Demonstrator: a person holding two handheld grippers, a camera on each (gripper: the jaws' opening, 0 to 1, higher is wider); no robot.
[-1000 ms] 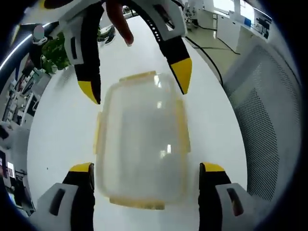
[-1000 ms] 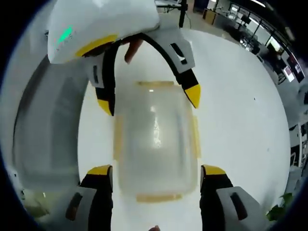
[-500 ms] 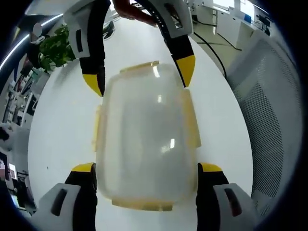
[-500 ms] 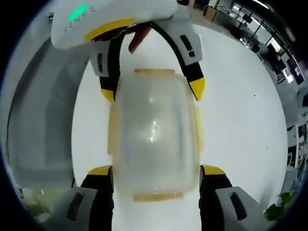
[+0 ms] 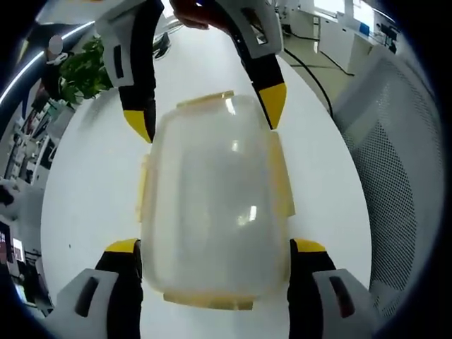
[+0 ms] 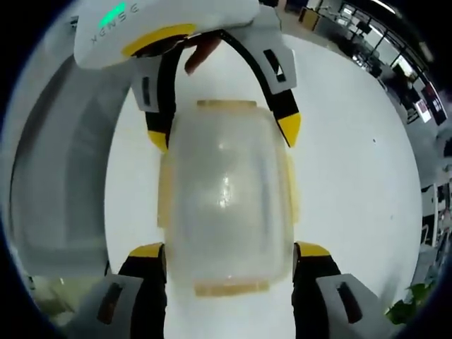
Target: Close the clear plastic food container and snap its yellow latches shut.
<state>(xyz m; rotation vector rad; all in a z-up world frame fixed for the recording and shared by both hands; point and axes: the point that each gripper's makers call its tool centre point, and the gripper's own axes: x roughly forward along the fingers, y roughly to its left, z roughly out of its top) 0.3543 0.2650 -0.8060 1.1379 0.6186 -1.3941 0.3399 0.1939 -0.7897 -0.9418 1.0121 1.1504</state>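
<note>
While both tools straddle it | clear rounded-rectangular container (image 5: 215, 205) | yellow latches (image 5: 282, 187)

Clear container, yellow trim, white table.
Container (image 5: 212, 205) cloudy clear plastic with pale yellow latches (image 5: 284, 187) at its edges, 12, 3, 6 and 9 o'clock; same in right gripper view (image 6: 226, 201). Left gripper (image 5: 215, 258) white-grey body, black jaws, yellow tips. Right gripper (image 6: 229, 260) same colours; seen from the left gripper view (image 5: 205, 113) at 12 o'clock. Table (image 5: 92, 183) plain white. Plant (image 5: 81, 70) green, 10 o'clock. Chair back (image 5: 395, 169) grey dotted mesh, 3 o'clock.
</note>
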